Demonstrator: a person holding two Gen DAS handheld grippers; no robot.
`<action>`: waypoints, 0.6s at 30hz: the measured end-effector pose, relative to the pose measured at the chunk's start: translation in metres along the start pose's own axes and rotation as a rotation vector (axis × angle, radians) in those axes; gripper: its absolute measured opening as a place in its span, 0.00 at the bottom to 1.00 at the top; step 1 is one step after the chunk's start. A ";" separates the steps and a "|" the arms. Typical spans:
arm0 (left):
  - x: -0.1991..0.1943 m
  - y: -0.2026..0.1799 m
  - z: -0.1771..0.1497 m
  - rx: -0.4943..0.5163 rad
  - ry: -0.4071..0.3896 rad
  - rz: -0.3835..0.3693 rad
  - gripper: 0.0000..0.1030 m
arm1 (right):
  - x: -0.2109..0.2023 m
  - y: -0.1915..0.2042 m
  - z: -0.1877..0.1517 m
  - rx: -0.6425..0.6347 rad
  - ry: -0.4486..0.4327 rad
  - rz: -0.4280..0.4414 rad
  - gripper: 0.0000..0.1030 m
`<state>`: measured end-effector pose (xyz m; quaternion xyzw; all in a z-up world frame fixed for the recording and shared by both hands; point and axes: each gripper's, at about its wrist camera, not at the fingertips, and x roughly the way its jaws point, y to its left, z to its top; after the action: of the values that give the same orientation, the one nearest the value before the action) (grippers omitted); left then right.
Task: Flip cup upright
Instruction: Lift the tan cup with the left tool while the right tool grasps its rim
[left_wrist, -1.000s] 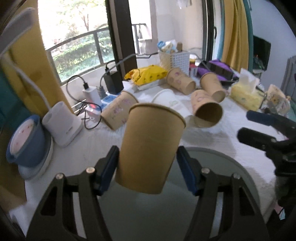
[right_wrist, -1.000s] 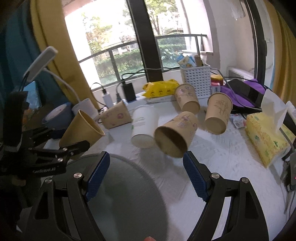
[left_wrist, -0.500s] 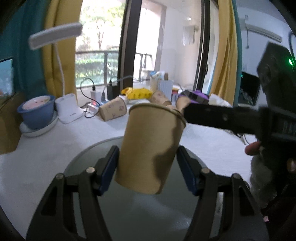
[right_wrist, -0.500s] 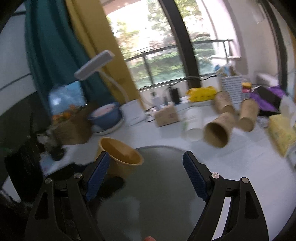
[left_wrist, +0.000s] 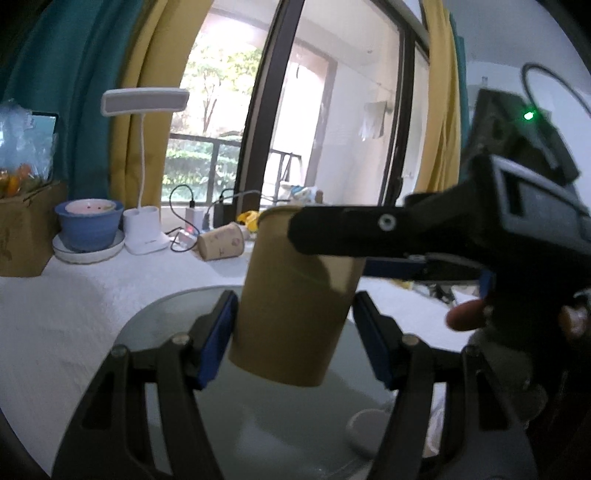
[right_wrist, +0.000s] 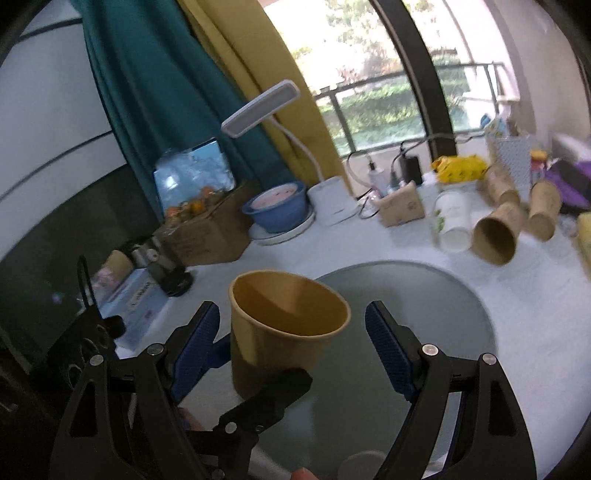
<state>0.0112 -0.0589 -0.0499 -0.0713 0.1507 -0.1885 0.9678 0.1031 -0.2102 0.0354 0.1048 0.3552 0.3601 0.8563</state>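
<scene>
White cloth covers the table (right_wrist: 535, 332), with a round glass plate (right_wrist: 424, 295) on it. Compared with half a second ago, the brown cup (left_wrist: 291, 306) stands mouth-up over the plate between the left gripper (left_wrist: 293, 338), whose jaws now look slightly apart from its walls, and the right gripper (right_wrist: 295, 343) has moved in around it, jaws spread wide. No writing on the cup can be read
</scene>
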 end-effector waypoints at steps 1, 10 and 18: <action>0.000 0.000 0.000 0.004 -0.005 -0.006 0.64 | 0.001 0.002 -0.001 -0.003 0.002 -0.001 0.81; -0.004 -0.009 0.001 0.038 -0.030 -0.044 0.64 | 0.005 -0.002 0.000 0.016 0.020 0.014 0.81; -0.005 -0.013 -0.001 0.048 -0.033 -0.044 0.64 | 0.005 -0.003 0.000 0.017 0.027 0.030 0.73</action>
<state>0.0023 -0.0691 -0.0469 -0.0543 0.1286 -0.2120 0.9672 0.1071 -0.2087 0.0311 0.1127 0.3680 0.3713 0.8450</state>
